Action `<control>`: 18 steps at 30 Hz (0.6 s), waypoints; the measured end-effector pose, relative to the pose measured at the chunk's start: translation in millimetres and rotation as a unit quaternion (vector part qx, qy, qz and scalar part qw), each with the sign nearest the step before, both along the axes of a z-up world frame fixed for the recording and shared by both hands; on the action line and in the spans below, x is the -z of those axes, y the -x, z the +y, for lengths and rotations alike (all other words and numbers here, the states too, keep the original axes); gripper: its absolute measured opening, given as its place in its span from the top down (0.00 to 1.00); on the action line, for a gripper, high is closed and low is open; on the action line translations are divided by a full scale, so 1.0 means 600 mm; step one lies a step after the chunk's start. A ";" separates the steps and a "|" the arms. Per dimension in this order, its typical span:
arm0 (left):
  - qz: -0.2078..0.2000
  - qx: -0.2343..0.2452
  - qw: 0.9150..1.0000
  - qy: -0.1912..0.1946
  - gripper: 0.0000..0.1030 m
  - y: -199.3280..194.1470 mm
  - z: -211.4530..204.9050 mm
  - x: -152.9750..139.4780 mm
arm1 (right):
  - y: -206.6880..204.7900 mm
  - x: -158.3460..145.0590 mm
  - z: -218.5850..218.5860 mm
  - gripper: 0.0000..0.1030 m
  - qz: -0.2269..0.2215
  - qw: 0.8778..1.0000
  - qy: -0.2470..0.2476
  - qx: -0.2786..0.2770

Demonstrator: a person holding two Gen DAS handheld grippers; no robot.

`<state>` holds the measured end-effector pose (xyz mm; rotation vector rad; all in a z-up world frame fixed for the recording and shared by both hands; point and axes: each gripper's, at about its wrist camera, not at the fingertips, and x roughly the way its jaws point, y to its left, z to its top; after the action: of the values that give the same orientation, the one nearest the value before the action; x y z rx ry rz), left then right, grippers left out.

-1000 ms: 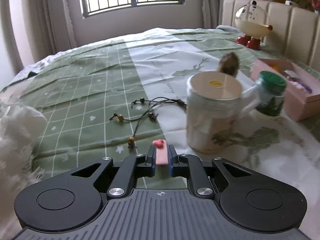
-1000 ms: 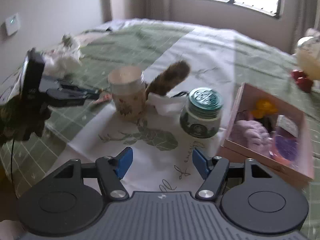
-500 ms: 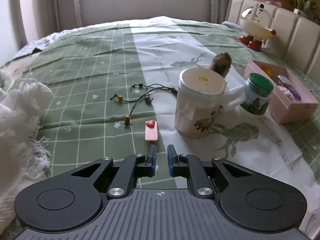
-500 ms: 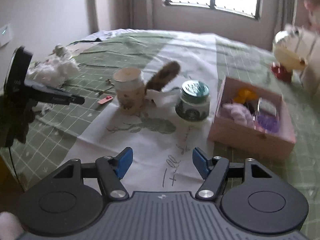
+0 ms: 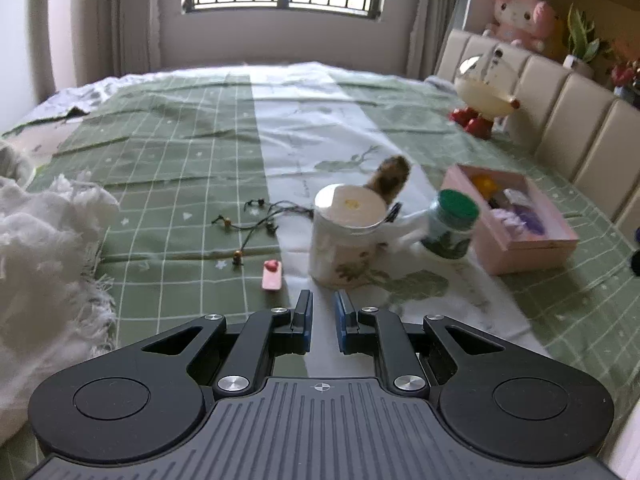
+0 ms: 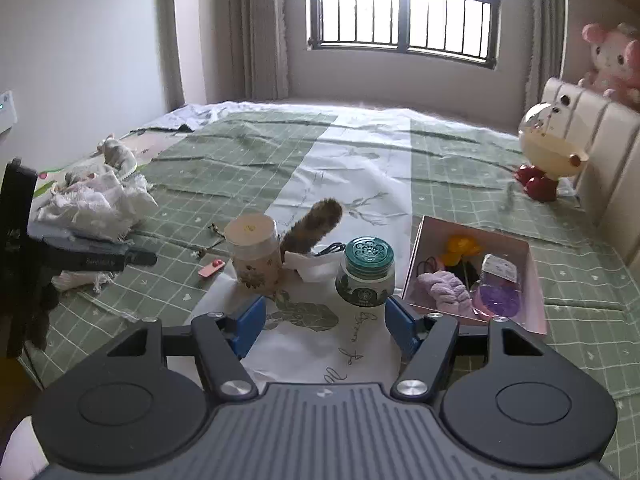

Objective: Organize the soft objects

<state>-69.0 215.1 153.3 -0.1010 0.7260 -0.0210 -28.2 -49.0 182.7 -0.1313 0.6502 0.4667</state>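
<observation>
Left gripper (image 5: pixel 320 312): jaws drawn together as near as they go, a narrow gap left between the blue pads, nothing held. Right gripper (image 6: pixel 322 320): jaws set well apart, nothing between them.

A small pink clip (image 5: pixel 272 275) is seen flat on the green checked bedspread (image 5: pixel 180 168), just ahead of the left gripper and slightly to its left. A cream jar (image 5: pixel 347 236) stands ahead and a little right of the left gripper. A brown furry tail-like piece (image 6: pixel 314 226) is propped behind the jar, resting on a crumpled white tissue (image 6: pixel 314 268). A green-lidded jar (image 6: pixel 366 276) is noted directly ahead of the right gripper. A pink box (image 6: pixel 476 276) lies ahead-right of it (a lilac soft item (image 6: pixel 444 290) and other small things inside). White fringed fabric (image 5: pixel 44 248) is heaped far left of the left gripper.
</observation>
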 end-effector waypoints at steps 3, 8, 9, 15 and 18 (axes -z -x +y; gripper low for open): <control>-0.011 -0.010 1.000 -0.004 0.86 0.015 -0.008 -0.016 | 0.016 -0.007 0.006 0.35 0.010 1.000 0.002 -0.002; -0.025 -0.033 0.999 0.002 0.86 0.037 0.002 -0.033 | 0.005 -0.007 0.017 0.35 0.057 0.998 -0.007 0.006; -0.028 -0.036 0.999 0.000 0.86 0.040 0.004 -0.032 | -0.001 -0.007 0.014 0.35 0.073 0.997 -0.023 0.011; -0.036 -0.068 0.997 0.010 0.85 0.036 0.021 0.013 | -0.009 0.032 0.021 0.35 0.085 0.996 -0.020 0.005; -0.031 -0.068 0.997 -0.002 0.83 0.007 0.028 0.047 | -0.011 0.072 0.034 0.35 0.078 0.997 0.015 0.004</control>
<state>-73.1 232.2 125.2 -0.1459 0.6563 0.1063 -21.5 -28.7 139.6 -0.1208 0.8116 0.4632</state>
